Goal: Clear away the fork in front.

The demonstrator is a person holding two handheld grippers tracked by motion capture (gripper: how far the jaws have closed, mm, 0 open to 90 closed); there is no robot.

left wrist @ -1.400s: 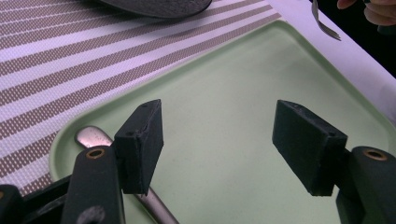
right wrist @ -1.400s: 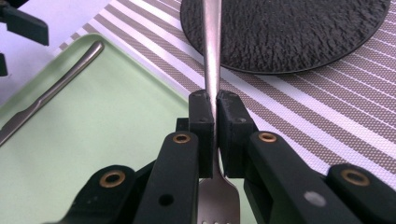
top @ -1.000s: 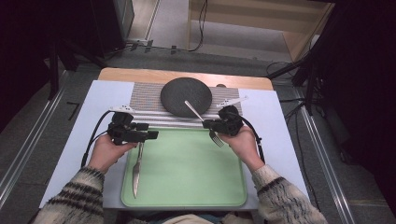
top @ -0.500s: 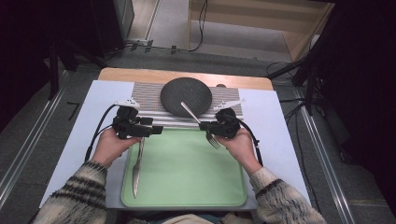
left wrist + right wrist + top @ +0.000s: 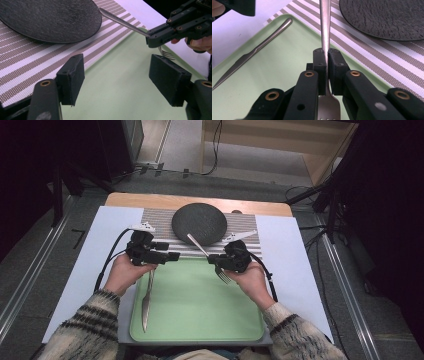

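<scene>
My right gripper (image 5: 214, 259) is shut on a silver fork (image 5: 196, 243) near its neck, over the far edge of the green tray (image 5: 200, 310). The handle slants up toward the dark round plate (image 5: 199, 222), and the tines hang toward the hand. In the right gripper view the fork (image 5: 325, 27) runs up from between the pressed pads. My left gripper (image 5: 171, 255) hovers over the tray's far left corner, above a table knife (image 5: 147, 301) lying on the tray. Its jaws have just been opening and now stand open (image 5: 121, 80) with nothing between them.
A brown-and-white striped placemat (image 5: 155, 220) lies under the plate at the back of the white table top. The knife (image 5: 254, 51) lies along the tray's left side. The tray's middle (image 5: 117, 82) is bare green. Cables trail from both grippers.
My left gripper has shifted a little to the right and lifted away from the knife, its jaws wider apart. The right gripper has kept still with the fork.
</scene>
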